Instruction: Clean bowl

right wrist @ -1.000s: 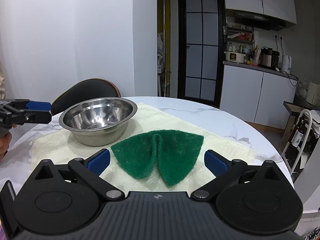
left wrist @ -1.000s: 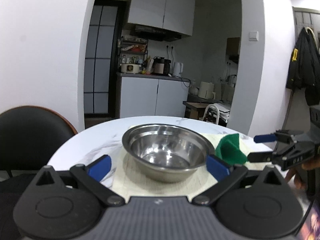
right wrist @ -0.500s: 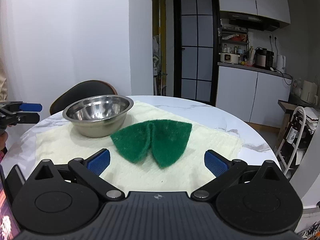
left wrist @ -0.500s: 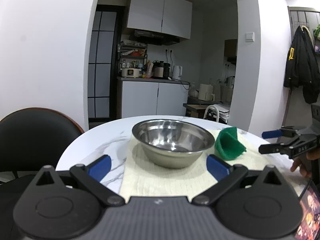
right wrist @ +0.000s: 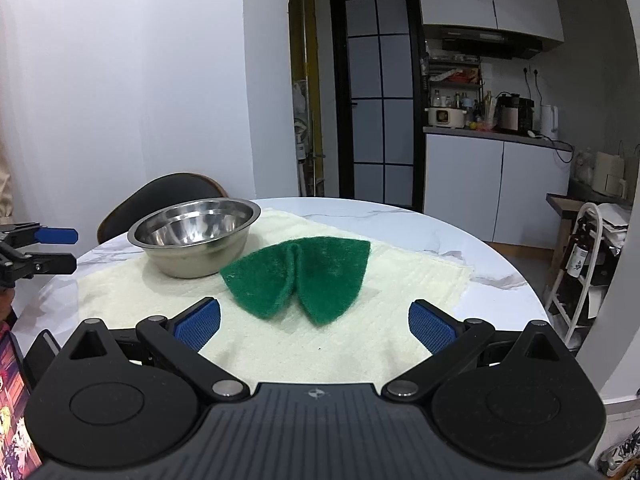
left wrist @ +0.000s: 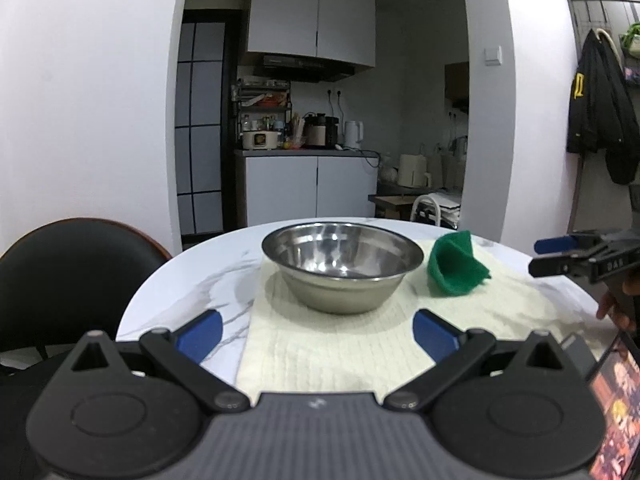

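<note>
We see the table [right wrist: 440, 236] with its cream mat [right wrist: 400, 280]. Bowl [left wrist: 342, 264] sits straight ahead of our left gripper [left wrist: 316, 330], jaws spread, empty. Green scouring pad [right wrist: 298, 276] lies dead ahead of our right gripper [right wrist: 314, 324], also spread and empty, fold line pointing away; right is nearer it.

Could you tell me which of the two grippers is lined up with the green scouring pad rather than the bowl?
The right gripper: the green scouring pad lies between its open fingers, whereas the left gripper faces the steel bowl.
</note>
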Motion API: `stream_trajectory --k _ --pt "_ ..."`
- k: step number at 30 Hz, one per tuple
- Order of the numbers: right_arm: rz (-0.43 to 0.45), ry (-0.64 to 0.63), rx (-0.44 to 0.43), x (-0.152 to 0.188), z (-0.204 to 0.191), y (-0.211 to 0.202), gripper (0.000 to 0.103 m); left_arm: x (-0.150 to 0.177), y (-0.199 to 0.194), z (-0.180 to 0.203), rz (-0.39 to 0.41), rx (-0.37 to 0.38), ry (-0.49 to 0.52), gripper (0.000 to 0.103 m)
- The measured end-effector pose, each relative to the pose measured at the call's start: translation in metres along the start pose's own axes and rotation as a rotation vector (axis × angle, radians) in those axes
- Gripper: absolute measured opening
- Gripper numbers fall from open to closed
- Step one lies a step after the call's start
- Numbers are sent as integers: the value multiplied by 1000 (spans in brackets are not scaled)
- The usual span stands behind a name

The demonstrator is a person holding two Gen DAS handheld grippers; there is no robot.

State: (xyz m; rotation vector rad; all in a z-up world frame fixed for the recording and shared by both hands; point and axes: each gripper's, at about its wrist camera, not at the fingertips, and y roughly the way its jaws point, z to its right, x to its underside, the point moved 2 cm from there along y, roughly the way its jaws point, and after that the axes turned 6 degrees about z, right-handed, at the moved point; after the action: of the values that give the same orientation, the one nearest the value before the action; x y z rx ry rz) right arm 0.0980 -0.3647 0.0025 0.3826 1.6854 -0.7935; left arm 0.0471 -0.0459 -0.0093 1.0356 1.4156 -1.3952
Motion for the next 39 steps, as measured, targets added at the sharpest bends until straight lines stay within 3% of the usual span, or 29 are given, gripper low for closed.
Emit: stream_trajectory --k 7,19,39 --pt "-17 -51 4 3 -6 1 103 0 -7 -1 34 -3 -29 103" --pt "-56 -41 -30 5 -2 2 103 8 6 10 -55 -37 56 103" --pt "-67 -44 -29 6 4 -3 103 8 7 11 -82 -43 76 103"
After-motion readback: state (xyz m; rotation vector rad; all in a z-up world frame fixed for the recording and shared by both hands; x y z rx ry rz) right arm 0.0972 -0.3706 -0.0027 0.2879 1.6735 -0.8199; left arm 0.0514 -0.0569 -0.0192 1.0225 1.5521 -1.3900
